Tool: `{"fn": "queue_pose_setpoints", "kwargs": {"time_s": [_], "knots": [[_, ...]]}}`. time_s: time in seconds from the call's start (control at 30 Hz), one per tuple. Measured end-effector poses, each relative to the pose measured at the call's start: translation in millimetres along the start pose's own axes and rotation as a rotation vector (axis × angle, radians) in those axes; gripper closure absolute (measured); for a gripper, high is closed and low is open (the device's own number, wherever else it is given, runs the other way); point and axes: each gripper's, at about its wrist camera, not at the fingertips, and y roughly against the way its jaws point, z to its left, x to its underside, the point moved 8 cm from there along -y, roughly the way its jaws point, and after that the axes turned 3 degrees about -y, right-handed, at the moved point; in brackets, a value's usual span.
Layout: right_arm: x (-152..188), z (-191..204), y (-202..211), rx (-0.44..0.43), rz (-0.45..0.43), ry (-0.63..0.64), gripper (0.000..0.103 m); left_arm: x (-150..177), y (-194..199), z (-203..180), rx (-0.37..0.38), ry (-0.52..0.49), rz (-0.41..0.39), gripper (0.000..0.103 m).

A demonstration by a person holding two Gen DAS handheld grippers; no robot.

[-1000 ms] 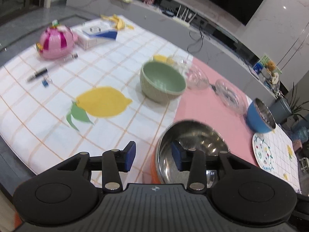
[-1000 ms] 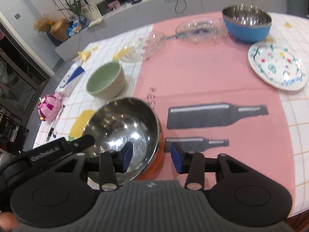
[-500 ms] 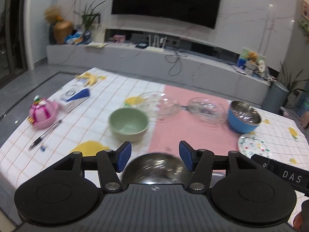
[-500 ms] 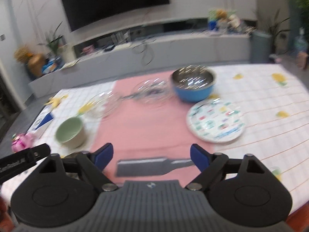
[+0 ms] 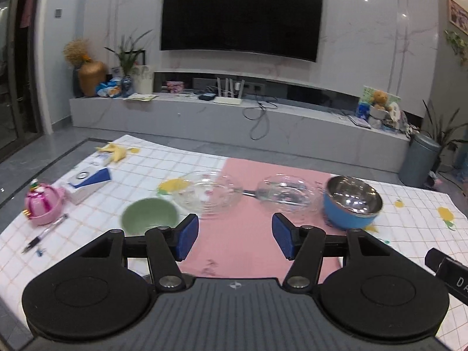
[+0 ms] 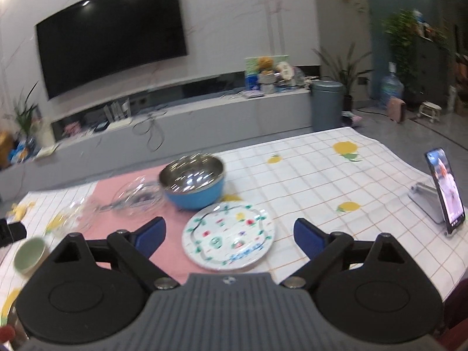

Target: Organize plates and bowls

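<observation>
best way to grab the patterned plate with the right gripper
Take the plate by its rim at the near edge, coming in low from the gripper's side. It lies flat on the table, so only the thin raised rim gives a hold. The right gripper is open and lined up with it; the blue bowl crowds the far edge.

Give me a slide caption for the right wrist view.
Open right gripper hovers empty over floral plate, blue steel bowl just behind.

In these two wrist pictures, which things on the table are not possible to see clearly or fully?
- Green bowl, left wrist view: near side hidden behind the left gripper.
- Two glass dishes, right wrist view: blurred, outlines unclear.
- Patterned plate, left wrist view: hidden behind the gripper body.
- Phone screen, right wrist view: too small to read.
</observation>
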Motion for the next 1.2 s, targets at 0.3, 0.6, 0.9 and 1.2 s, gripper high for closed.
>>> {"fn": "queue_pose_setpoints", "kwargs": {"time_s": [0.3,0.6,0.9,1.2], "knots": [[-18.0,-33.4,-47.6,0.053,0.038,-0.098,0.011,-11.9,-43.7,-47.1,0.021,-0.058,0.042,0.035],[-40.6,-31.1,-105.5,0.023,0.081,-0.123,0.011,-26.1,-94.2,-86.5,0.12,-0.045,0.079,0.029],[-55.1,-6.7,-162.2,-0.008,0.126,-0.12,0.011,-37.8,-140.8,-120.2,0.21,-0.055,0.116,0.028],[-51.6,3.0,-212.0,-0.053,0.258,-0.164,0.041,-26.7,-188.6,-127.7,0.312,0.052,0.246,0.049]]}}
